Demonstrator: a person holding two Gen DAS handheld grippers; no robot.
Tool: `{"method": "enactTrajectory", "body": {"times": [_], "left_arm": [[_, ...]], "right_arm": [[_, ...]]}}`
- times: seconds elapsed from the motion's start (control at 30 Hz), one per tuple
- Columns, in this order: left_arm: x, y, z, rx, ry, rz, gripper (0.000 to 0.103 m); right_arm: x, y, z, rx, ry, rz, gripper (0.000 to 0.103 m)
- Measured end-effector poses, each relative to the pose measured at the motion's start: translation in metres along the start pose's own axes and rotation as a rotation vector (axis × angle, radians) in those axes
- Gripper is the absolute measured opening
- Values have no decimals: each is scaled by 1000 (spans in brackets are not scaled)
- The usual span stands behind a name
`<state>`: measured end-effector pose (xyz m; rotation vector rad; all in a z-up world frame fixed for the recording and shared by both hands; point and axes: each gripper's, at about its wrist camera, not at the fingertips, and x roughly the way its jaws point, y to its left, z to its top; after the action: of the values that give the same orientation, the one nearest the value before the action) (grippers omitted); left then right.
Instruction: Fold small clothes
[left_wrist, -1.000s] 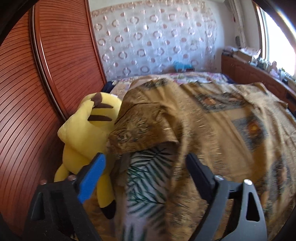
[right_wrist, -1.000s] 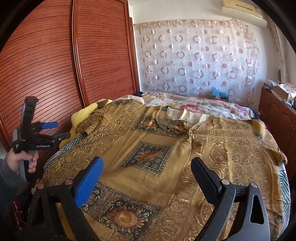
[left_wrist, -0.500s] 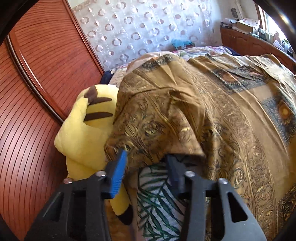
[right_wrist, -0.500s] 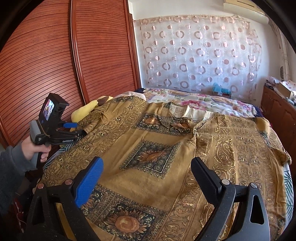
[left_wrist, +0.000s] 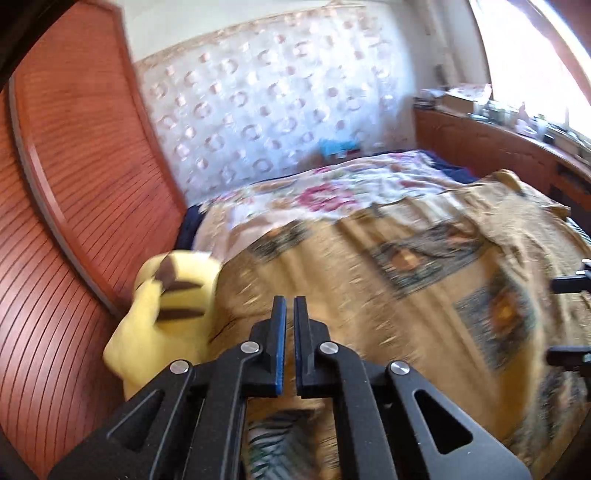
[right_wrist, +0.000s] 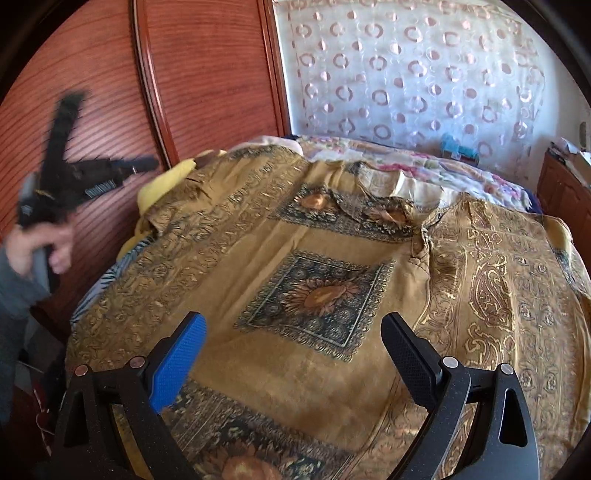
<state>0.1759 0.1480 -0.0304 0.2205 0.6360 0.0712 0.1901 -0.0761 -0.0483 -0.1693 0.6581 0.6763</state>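
A golden-brown shirt (right_wrist: 325, 295) with sunflower squares lies spread face up on the bed, collar at the far end. Its left sleeve (right_wrist: 173, 210) rests over the bed's edge. My left gripper (left_wrist: 289, 301) is lifted above that sleeve; its jaws are closing to a thin slit and nothing shows between them. The right wrist view shows it blurred (right_wrist: 147, 162) in a hand, clear of the cloth. My right gripper (right_wrist: 293, 319) hovers open over the shirt's lower front, nothing between its fingers, and its fingertips (left_wrist: 569, 284) poke in at the left wrist view's right edge.
A yellow plush toy (left_wrist: 166, 317) is wedged between the bed and the red-brown slatted wardrobe doors (right_wrist: 207, 74). Floral bedding (left_wrist: 332, 192) lies beyond the collar, and a palm-leaf sheet (right_wrist: 96, 291) shows under the sleeve. A wooden cabinet (left_wrist: 498, 147) runs along the right wall.
The left gripper's jaws closed at the sleeve's edge, then the gripper rose away from the cloth with nothing in it. The right gripper slid a little over the shirt, still open.
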Motion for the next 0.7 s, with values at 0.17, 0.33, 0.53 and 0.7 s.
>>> {"method": "enactTrajectory", "body": {"times": [0.17, 0.33, 0.53, 0.7], "left_arm": [[-4, 3, 6, -34, 7, -53, 5], [-4, 36, -9, -107, 36, -75, 61], [16, 91, -49, -251, 110, -46, 69], [51, 98, -87, -318, 215, -106, 69]], "right_arm": [[-2, 0, 6, 15, -3, 9, 96], [-7, 3, 2, -6, -23, 7, 96], [-4, 2, 0, -7, -28, 25, 96], [-1, 2, 2, -13, -22, 27, 96]]}}
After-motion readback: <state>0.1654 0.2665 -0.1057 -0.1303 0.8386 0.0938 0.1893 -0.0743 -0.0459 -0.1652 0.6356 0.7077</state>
